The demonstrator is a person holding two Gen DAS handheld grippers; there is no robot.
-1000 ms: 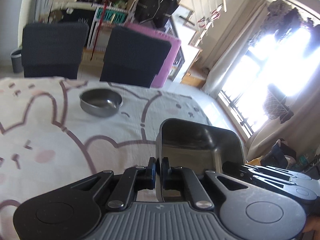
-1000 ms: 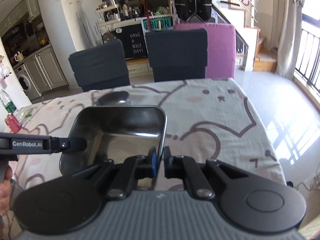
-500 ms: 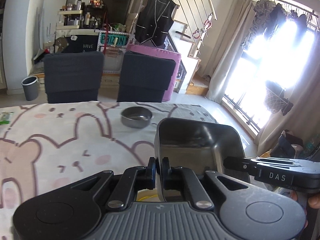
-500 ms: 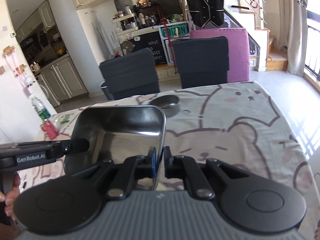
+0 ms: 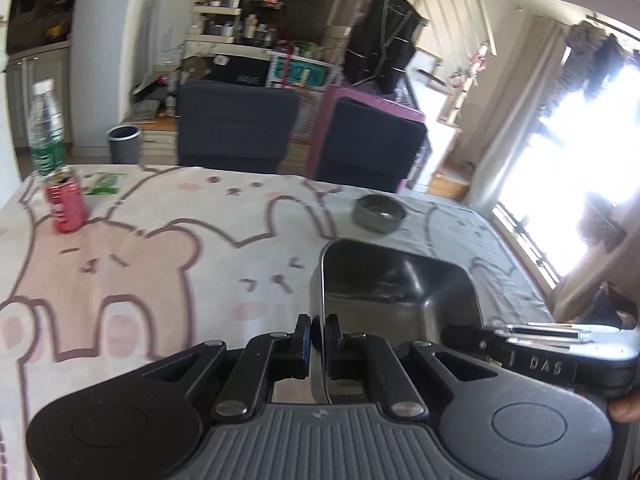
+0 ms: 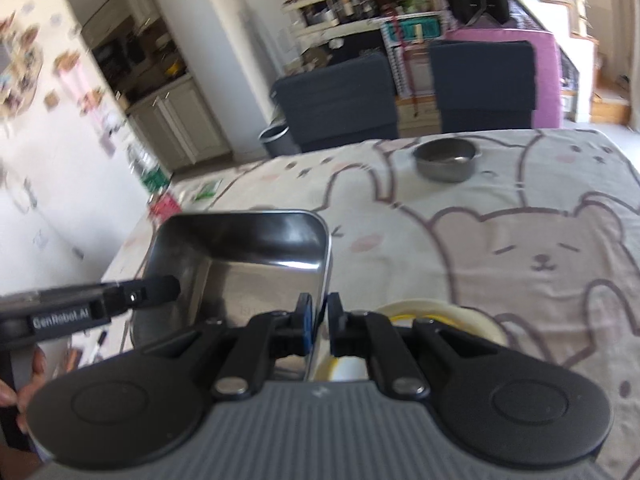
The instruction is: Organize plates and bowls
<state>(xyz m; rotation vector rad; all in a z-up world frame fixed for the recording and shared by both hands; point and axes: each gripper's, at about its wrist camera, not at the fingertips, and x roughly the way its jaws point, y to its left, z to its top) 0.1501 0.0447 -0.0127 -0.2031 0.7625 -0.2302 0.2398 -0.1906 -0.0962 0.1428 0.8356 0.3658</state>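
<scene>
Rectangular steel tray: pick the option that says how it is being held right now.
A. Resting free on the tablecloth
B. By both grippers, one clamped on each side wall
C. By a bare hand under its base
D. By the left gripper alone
B: the left gripper pinches one wall of the rectangular steel tray and the right gripper pinches the opposite wall.

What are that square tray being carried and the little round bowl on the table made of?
Square tray: looks like polished stainless steel, with mirror-like reflections on its walls. Round bowl: also metal, probably steel, duller grey with a soft sheen. Both are judged by look alone.
</scene>
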